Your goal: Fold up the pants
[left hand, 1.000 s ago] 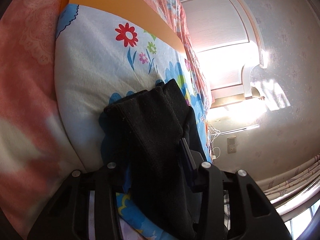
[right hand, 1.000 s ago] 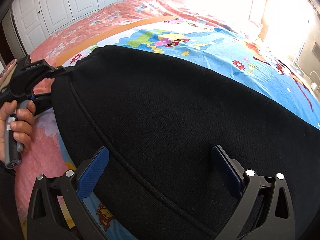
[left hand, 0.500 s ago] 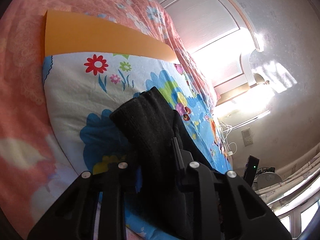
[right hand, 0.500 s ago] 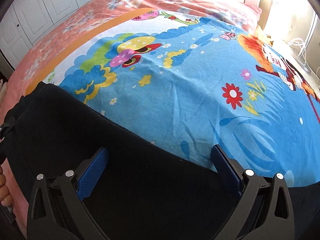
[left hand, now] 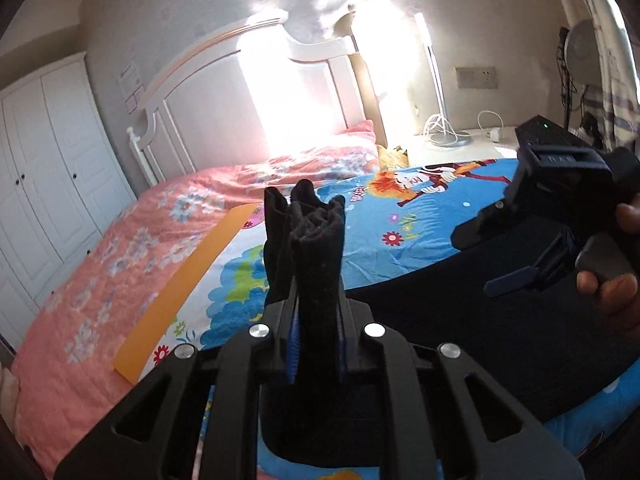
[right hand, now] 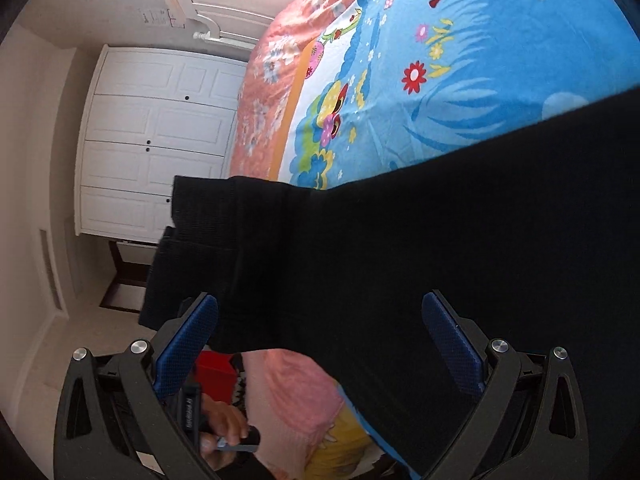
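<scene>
The black pants (left hand: 460,320) lie across the blue cartoon sheet (left hand: 420,216). One narrow end is bunched upright between the pads of my left gripper (left hand: 318,308), whose jaws are closing and pinch the fabric. Its tip (left hand: 316,224) sticks up past the fingers. In the right wrist view the pants (right hand: 400,240) spread wide, with a ribbed end hanging past the bed's edge. My right gripper (right hand: 320,340) stands open above the cloth, its blue pads (right hand: 188,344) far apart. It also shows at the right of the left wrist view, right gripper (left hand: 540,264) held by a hand (left hand: 612,292).
A pink floral quilt (left hand: 120,264) and an orange band (left hand: 180,292) cover the bed's left side. Behind are a white headboard (left hand: 224,96), a white wardrobe (left hand: 48,168) and a nightstand with cables (left hand: 448,136). A red box (right hand: 212,372) sits on the floor.
My left gripper has risen and rolled upright with the pants end, its jaws narrowing on the fabric. My right gripper has shifted sideways and rolled, staying open over the cloth.
</scene>
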The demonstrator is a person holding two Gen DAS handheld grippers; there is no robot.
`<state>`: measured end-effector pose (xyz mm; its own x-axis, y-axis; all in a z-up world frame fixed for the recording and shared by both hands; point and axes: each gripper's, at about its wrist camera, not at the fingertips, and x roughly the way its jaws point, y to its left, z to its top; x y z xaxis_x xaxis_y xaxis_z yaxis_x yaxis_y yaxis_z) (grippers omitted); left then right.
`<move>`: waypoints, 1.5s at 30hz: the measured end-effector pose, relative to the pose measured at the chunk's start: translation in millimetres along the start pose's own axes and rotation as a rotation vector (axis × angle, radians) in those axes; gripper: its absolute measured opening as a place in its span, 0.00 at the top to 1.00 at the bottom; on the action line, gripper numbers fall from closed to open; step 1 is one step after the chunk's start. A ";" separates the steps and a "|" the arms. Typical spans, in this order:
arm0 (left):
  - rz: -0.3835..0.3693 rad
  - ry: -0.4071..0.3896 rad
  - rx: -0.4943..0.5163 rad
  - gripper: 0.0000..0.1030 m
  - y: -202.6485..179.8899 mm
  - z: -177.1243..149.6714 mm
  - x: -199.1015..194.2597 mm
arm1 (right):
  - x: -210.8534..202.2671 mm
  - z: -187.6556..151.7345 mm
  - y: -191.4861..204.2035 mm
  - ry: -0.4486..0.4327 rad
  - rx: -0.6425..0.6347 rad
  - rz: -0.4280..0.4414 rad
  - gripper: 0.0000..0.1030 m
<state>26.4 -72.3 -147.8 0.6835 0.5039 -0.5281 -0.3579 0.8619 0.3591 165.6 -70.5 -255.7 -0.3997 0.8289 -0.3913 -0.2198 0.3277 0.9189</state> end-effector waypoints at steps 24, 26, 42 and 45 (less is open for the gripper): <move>0.133 -0.105 0.307 0.89 -130.2 -67.0 19.0 | 46.4 -4.9 12.9 0.171 -0.081 -0.046 0.65; 0.103 -0.120 0.249 0.74 -124.9 -63.4 17.6 | 40.1 -7.9 10.4 0.152 -0.064 -0.021 0.73; 0.160 -0.238 0.327 0.17 -142.9 -101.1 -28.5 | -33.9 -21.7 -8.2 0.047 -0.004 0.061 0.76; 0.221 -0.255 0.375 0.17 -152.7 -90.6 -16.9 | -51.2 -25.2 -16.8 0.036 -0.004 0.069 0.76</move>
<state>11.9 -207.4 -263.4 0.7674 0.6022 -0.2203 -0.2906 0.6329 0.7177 167.3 -129.9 -252.4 -0.4453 0.8328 -0.3287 -0.1938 0.2688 0.9435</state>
